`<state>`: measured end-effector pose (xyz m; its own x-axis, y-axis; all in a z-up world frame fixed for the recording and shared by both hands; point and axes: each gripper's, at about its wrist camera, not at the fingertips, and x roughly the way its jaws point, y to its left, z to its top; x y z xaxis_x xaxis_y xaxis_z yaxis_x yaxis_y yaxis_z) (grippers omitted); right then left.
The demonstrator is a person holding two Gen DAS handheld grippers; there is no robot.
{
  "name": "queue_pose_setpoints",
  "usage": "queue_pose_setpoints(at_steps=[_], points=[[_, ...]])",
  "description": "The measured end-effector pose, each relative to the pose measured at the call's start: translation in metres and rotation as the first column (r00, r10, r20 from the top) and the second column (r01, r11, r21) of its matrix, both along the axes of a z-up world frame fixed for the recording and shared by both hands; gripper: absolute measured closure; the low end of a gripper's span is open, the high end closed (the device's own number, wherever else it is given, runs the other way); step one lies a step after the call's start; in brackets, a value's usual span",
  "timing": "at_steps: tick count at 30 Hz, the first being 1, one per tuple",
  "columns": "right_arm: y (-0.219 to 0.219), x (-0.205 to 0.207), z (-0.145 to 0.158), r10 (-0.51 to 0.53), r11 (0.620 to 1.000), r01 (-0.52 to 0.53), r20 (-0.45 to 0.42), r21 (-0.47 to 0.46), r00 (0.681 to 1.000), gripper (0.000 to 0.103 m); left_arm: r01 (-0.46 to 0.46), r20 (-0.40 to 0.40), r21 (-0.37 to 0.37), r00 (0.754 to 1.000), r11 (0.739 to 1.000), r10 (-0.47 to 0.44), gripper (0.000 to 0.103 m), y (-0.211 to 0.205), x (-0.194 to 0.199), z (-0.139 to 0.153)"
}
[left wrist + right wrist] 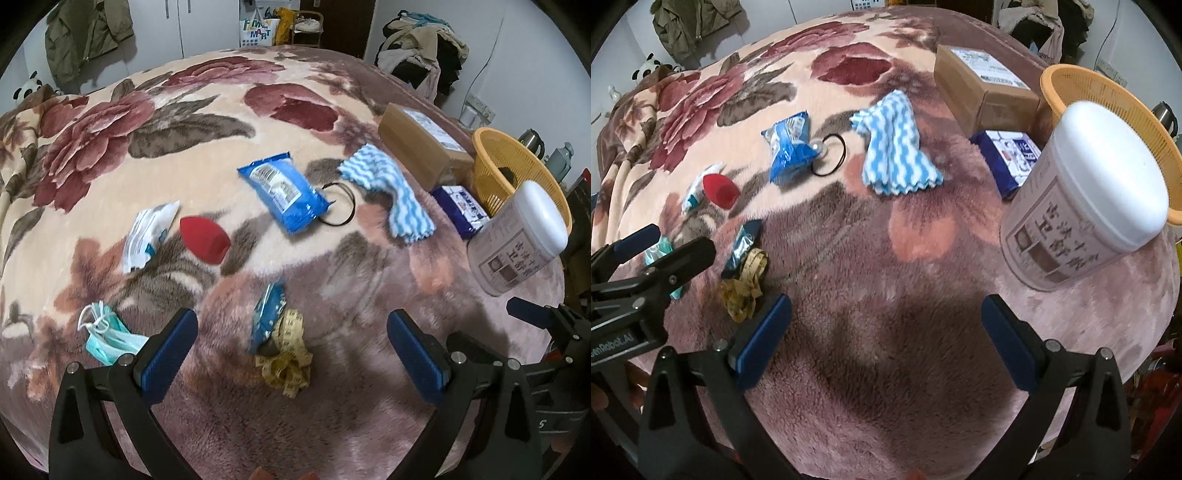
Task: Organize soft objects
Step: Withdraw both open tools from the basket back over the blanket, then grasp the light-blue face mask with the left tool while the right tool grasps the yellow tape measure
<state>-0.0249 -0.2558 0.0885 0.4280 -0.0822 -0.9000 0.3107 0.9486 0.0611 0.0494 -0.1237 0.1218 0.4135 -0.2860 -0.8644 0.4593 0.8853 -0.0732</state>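
Open room: we see a broad bare stretch of the floral blanket (886, 332) straight ahead of the right gripper (886, 334); the bed's near edge curves away below both grippers.
Right margin: an orange basket (491, 147) stands at the bed's right edge, with a white-lidded tub (1086, 206) touching its near side, a cardboard box (982, 88) behind and a dark blue tissue pack (1012, 162) between box and tub.
Left gripper (291, 350): jaws spread wide, holding nothing; we find them low over the blanket, with the yellow tape measure (288, 362) and a small blue packet (267, 317) lying between the fingers' lines.
Right gripper: jaws likewise wide apart and empty, over bare blanket.
Obstacles: in the right wrist view the left gripper sits at the far left, just beside the tape measure.
Soft things, centre: a blue-and-white wavy striped cloth (388, 188), crumpled, lies near the box; a blue wipes pack (284, 192) overlaps a black hair band (343, 206).
Soft things, left: a red sponge (205, 240) rests just beside a white sachet (147, 232); a teal face mask (107, 336) lies bunched near the left gripper's left finger.
Surroundings: we note a green jacket (85, 33) hanging on the wall, a clothes heap (421, 48) at the far right and a panda toy (27, 88) at the far left.
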Motion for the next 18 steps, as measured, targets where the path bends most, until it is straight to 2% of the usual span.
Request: queue_pose_setpoints(at_steps=[18], points=[[0.022,0.003,-0.02,0.035,0.999,-0.035,-0.025,0.006,0.999,0.0,-0.047,-0.024,-0.002,0.999,0.999,0.047,0.0,0.043,-0.007,-0.023]])
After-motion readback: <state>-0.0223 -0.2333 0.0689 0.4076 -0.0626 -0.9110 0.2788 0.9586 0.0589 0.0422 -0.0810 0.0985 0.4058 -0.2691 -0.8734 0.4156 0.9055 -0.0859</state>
